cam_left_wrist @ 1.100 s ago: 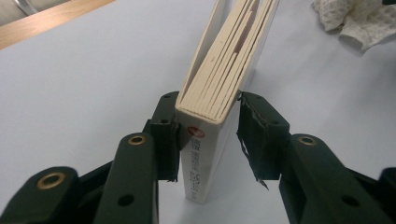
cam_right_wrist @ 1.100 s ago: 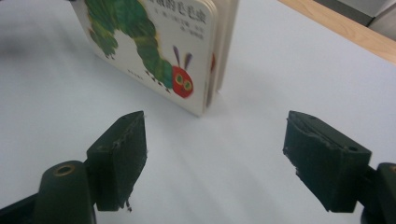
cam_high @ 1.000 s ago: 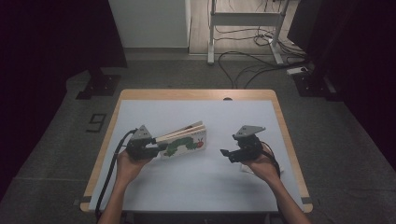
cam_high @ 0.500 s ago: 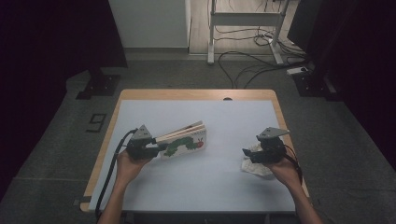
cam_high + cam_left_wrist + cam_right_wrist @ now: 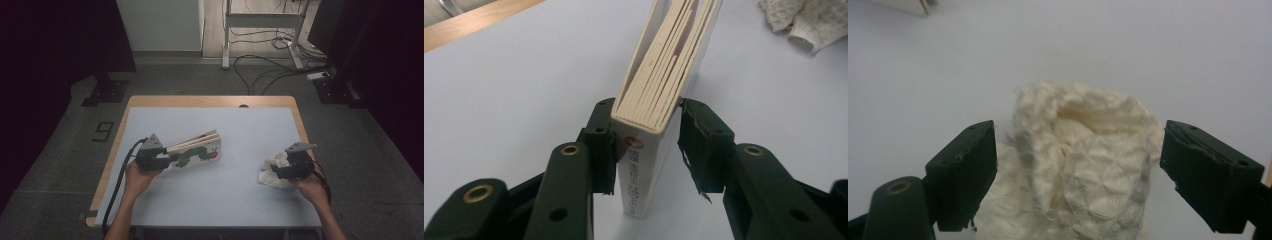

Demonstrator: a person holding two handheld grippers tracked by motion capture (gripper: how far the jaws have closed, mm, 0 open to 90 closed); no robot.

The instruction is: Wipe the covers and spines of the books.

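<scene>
While the left claw (image 5: 644, 145) grips the spine end of the thick white board book with a green caterpillar cover (image 5: 196, 152), held on edge on the pale blue tabletop (image 5: 220, 195), the right claw (image 5: 1075, 165) hangs released around the crumpled cream waffle-weave cloth (image 5: 1083, 165). Grasping that cloth, and probably wiping, seems left to do.

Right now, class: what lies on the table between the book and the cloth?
Nothing: in the high view, bare pale-blue table separates the book from the cloth.
</scene>
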